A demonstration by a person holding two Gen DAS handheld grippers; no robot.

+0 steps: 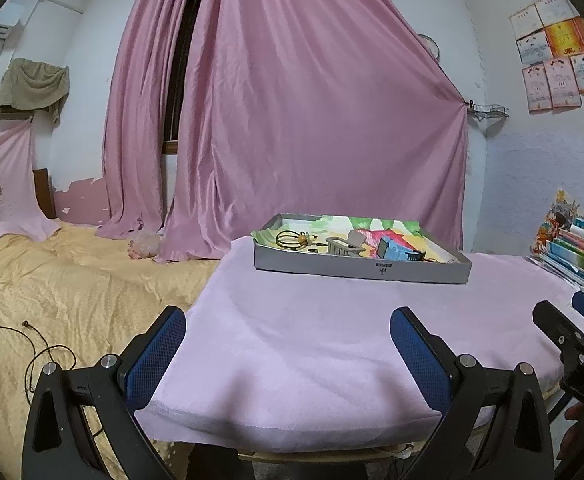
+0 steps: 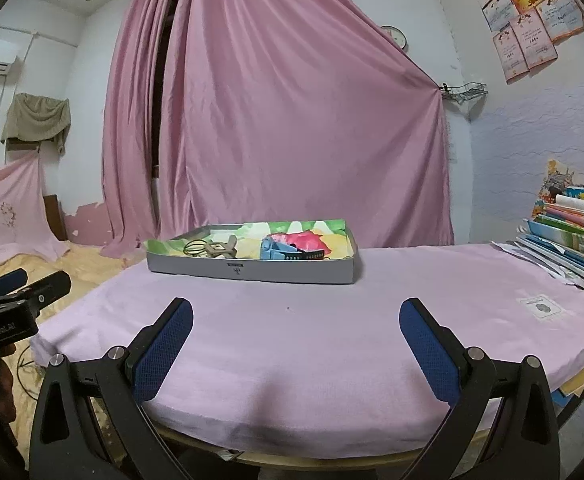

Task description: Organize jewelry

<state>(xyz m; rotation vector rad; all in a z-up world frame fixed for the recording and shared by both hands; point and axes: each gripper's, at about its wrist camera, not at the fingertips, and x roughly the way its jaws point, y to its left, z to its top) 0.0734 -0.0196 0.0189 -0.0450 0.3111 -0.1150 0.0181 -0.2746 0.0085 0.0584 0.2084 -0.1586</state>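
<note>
Both claws are spread wide and holding nothing. Left claw (image 1: 288, 354) and right claw (image 2: 296, 346) hover over the near edge of the table (image 2: 332, 360), side by side, well short of the tray (image 2: 252, 270).

The jewelry sits in that tray at the far side of the table, on a bright patterned liner. Visible: a dark wire hoop piece (image 1: 290, 239) at the left end, a beige clip (image 1: 344, 246) in the middle, a blue watch (image 1: 392, 250) with a dark strap toward the right. Smaller bits are too blurred to name.

My read: nothing picked yet, you're at the approach step.

Risks from here:
- The items are crowded. The clip and watch look touching or overlapping, so closing on one may drag the other.
- The wire hoop is thin and flat on the liner. The pads (image 1: 154, 360) are broad, so you'll likely pinch the liner with it or slip off.
- The liner looks loose and rumpled. Snag it and everything shifts.
- The tray wall faces you. Come in low and a finger hits the rim and shoves the tray across the cloth, which gives little grip. Come over the wall from above.
- The claws are close together. Reaching for the same end risks a collision, so split left and right.
- The book stack (image 2: 572, 236) sits at the table's right edge. Watch the right elbow swing.
</note>
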